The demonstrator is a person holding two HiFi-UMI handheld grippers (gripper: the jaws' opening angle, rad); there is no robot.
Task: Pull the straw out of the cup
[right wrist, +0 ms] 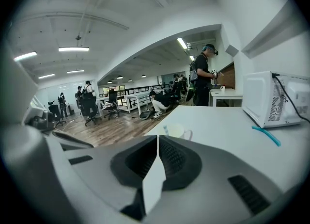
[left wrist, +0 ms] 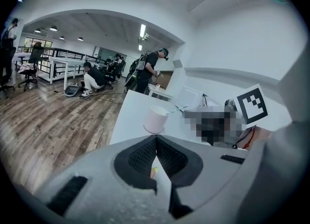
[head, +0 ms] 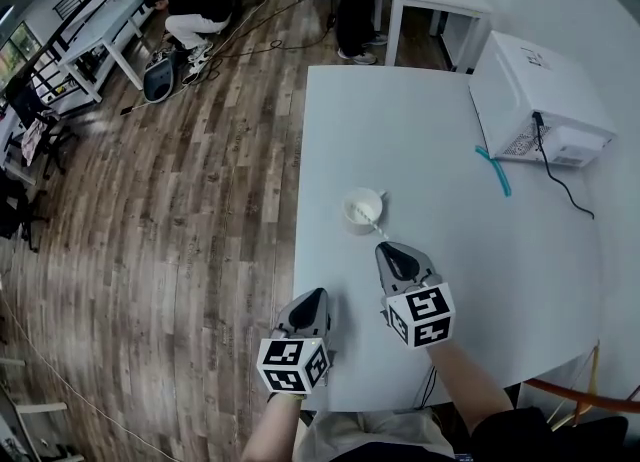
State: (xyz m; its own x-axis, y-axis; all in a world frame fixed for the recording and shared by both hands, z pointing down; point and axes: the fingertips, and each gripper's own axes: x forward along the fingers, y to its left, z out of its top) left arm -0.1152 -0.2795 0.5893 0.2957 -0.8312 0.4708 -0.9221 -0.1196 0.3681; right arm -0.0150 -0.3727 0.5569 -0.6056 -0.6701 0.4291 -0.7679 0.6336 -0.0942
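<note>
A white cup (head: 362,210) with a handle stands on the white table (head: 450,130), with a pale straw (head: 372,222) leaning out of it toward me. The cup (left wrist: 156,120) and its straw (left wrist: 177,109) also show ahead in the left gripper view, and the cup (right wrist: 177,131) sits just beyond the jaws in the right gripper view. My right gripper (head: 392,252) hovers a little short of the cup, shut and empty. My left gripper (head: 312,302) hangs at the table's near left edge, shut and empty too.
A white microwave (head: 538,98) stands at the table's right, with a black cable (head: 560,178) trailing from it. A teal straw (head: 495,170) lies beside it. Wooden floor (head: 180,230) lies left of the table; people and desks are far back.
</note>
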